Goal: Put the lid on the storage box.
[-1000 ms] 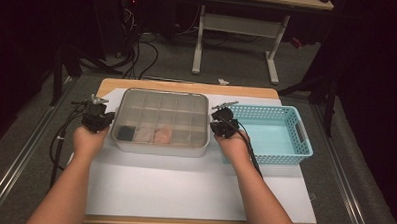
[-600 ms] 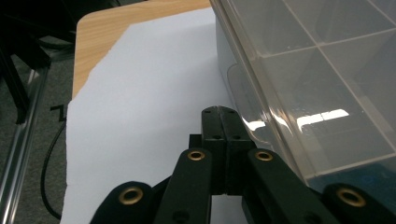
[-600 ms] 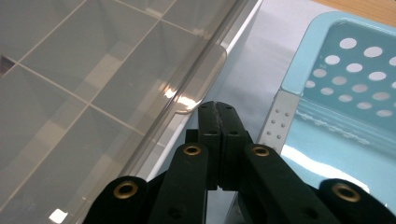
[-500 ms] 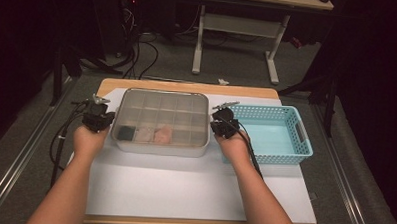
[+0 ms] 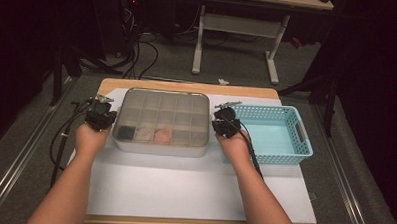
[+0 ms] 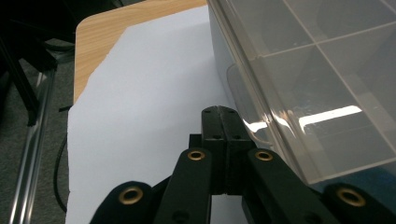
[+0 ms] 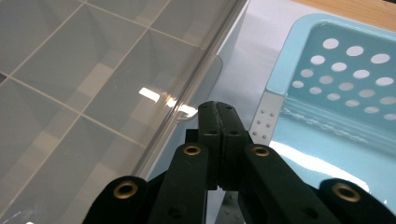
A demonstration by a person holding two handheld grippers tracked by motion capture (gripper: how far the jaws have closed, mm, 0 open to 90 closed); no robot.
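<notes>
Both hands are parked at the short ends of the clear plastic compartment box with its see-through lid [image 5: 161,121], which sits on the white sheet [image 5: 194,187] covering the wooden table [image 5: 187,87], towards the far left-centre. The left gripper [image 5: 102,114] sits just beside the box's left end; in the left gripper view its two black jaws are pressed flat together with nothing between them, tips [image 6: 222,113] right by the small clear latch tab [image 6: 243,88]. Same picture on the other side — the right gripper [image 5: 222,124] sits in the narrow gap between the box and the pale blue perforated plastic basket [image 5: 278,132], jaws shut tight and empty, nose [image 7: 218,109] near that end's tab [image 7: 212,70].

It looks like the lid latches are the target. The risks: with the jaws closed, the tips can only push or pry, so a nudge at one end alone could skid the whole box across the slick sheet. On the right there's little room — a swing outward would knock the basket. And a lid popped unevenly could jolt the pink and dark contents [image 5: 144,134] in the near compartments.
</notes>
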